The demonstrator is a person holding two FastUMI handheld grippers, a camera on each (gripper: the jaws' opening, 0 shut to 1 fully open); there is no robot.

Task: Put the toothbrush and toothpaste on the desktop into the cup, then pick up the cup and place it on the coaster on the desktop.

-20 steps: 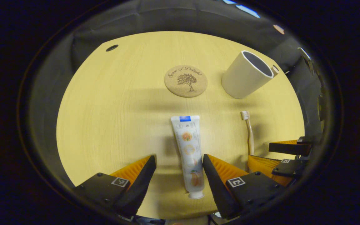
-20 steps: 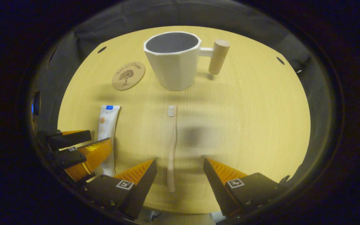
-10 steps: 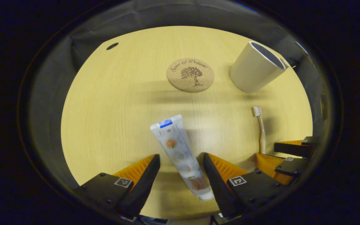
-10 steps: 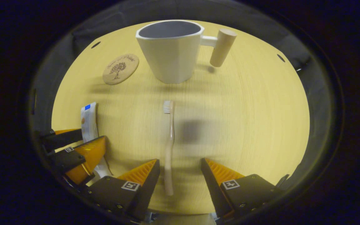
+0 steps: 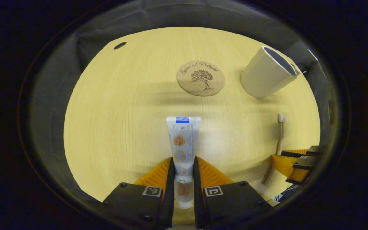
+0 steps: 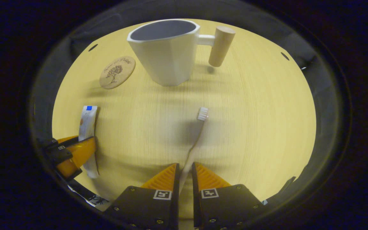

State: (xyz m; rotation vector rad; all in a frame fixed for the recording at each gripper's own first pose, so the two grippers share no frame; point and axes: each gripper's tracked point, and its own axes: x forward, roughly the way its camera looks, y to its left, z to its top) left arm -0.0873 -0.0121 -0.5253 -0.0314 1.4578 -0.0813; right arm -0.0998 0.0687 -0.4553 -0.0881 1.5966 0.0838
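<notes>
Both grippers clamped: left gripper (image 5: 183,179) on toothpaste (image 5: 182,143) near cap end, soft tube, may squash; right gripper (image 6: 185,179) on toothbrush (image 6: 194,140) handle, light, stiff. Cup (image 6: 166,51) beyond, coaster (image 5: 200,78) beside.

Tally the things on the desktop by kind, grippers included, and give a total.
Toothpaste tube: 1
Toothbrush: 1
Cup: 1
Coaster: 1
Grippers: 2, the left gripper and the right gripper
Total: 6
</notes>
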